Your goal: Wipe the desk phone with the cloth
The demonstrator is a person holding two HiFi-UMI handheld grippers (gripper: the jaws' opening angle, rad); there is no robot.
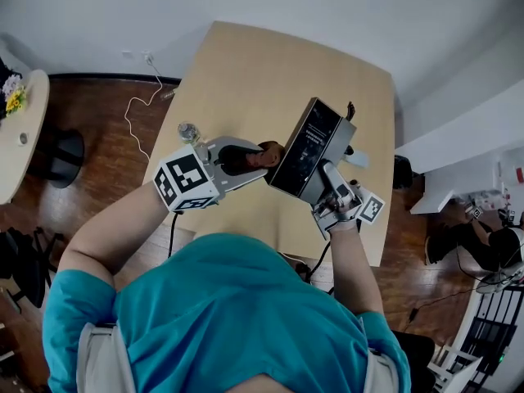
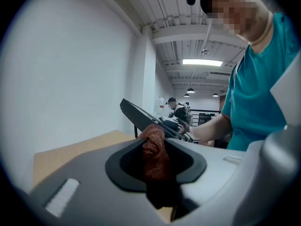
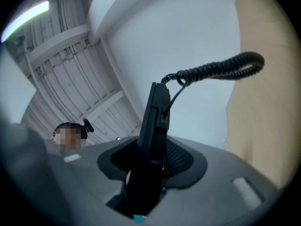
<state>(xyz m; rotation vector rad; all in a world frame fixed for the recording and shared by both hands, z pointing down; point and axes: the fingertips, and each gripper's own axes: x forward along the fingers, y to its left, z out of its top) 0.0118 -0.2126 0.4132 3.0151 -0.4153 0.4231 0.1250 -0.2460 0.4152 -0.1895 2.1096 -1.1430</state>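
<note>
Tan desk [image 1: 246, 72] below: right gripper [image 1: 329, 178] clamped the desk phone [image 1: 304, 147] by its edge, seemingly stiff; left gripper [image 1: 237, 160] pinched the soft cloth [image 2: 154, 147].

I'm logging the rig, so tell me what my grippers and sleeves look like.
Both the left gripper and right gripper have light grey moulded bodies, each bearing a white cube with black square markers. You wear a teal short-sleeved shirt.

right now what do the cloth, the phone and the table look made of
Cloth: reddish-brown fabric, matte, coarse weave showing in bunched folds. Desk phone: likely black plastic, face faintly glossy. Table: pale wood-look top, smooth; wood or laminate, can't tell.
</note>
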